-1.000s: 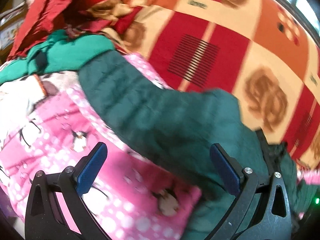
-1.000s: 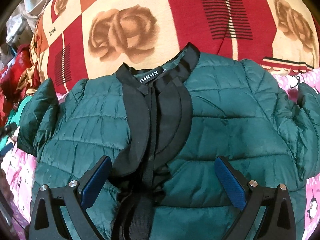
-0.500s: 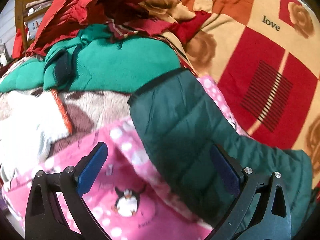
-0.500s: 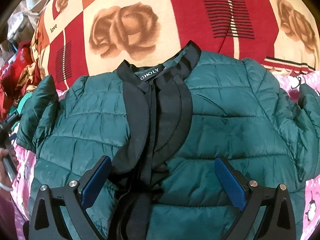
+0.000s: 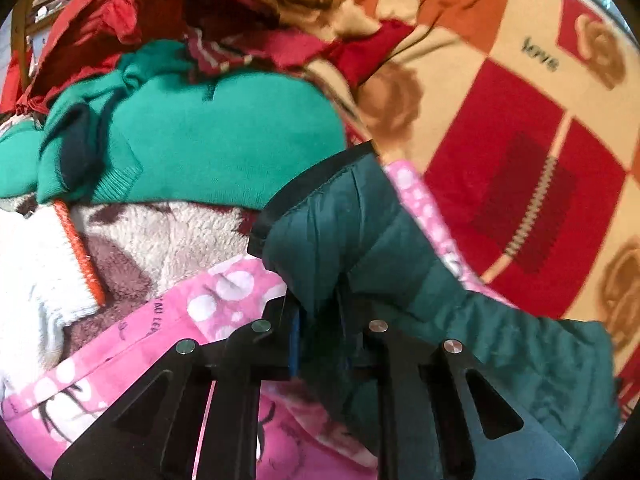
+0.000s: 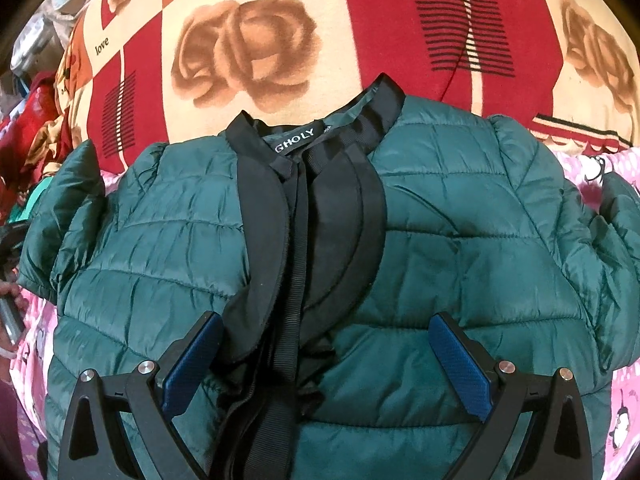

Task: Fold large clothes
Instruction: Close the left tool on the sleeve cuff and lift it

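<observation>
My left gripper [image 5: 320, 344] has just clamped on the green jacket's sleeve [image 5: 340, 240] near its black cuff edge; my right gripper [image 6: 326, 364] hangs released over the jacket [image 6: 460, 248] front. The jacket lies flat on the pink sheet [image 5: 224, 304], with bare rose blanket [image 6: 248, 52] beyond its collar.

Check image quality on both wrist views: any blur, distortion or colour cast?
Left wrist: soft, slightly smeared, worst on the red clothes at top; the sleeve in the gripper is sharper. Right wrist: crisp, the jacket label readable, faint sheen on the quilting. Both: strong fisheye bending, dark corners, warm cast.
</observation>
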Tool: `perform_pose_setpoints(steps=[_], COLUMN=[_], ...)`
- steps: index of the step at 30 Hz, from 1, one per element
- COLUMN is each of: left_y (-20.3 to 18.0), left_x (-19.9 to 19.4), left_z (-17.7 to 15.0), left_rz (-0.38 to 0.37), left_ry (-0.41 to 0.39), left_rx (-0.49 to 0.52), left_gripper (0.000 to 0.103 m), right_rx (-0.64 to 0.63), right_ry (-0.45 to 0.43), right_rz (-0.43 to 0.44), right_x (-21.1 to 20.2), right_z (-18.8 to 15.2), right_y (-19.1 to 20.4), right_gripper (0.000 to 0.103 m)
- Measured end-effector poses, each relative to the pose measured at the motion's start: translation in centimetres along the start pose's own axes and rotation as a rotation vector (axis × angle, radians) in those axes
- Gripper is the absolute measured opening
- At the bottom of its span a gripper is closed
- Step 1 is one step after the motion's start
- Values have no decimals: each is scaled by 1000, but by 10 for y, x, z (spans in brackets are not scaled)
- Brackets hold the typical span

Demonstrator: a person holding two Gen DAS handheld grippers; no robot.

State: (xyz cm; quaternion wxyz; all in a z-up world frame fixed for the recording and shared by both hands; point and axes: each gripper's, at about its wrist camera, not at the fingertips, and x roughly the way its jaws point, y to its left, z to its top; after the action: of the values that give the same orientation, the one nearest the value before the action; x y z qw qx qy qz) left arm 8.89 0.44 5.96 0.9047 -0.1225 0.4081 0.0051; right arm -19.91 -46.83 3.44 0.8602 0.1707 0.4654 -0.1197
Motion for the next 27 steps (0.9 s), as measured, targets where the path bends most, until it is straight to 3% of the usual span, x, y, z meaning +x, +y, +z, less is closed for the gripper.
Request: perform_pose_setpoints(steps=[10,18,27], left_y=[-15,-57,-125], left_x=[-76,-122,-160], left_z=[-9,-37,-91], left_rz=[-84,-194,-265], left_ry=[-96,-83,-70], left_rx=[73,165,323], left_gripper=[12,12,11], right_rx=[12,17,22], right_ry=[-8,-10,-35], right_rz=[1,-23,-40], right_x=[-8,-18,-38], right_z=[-3,-8,-17], right_y=[3,-4,-21], right_gripper=[102,102,102])
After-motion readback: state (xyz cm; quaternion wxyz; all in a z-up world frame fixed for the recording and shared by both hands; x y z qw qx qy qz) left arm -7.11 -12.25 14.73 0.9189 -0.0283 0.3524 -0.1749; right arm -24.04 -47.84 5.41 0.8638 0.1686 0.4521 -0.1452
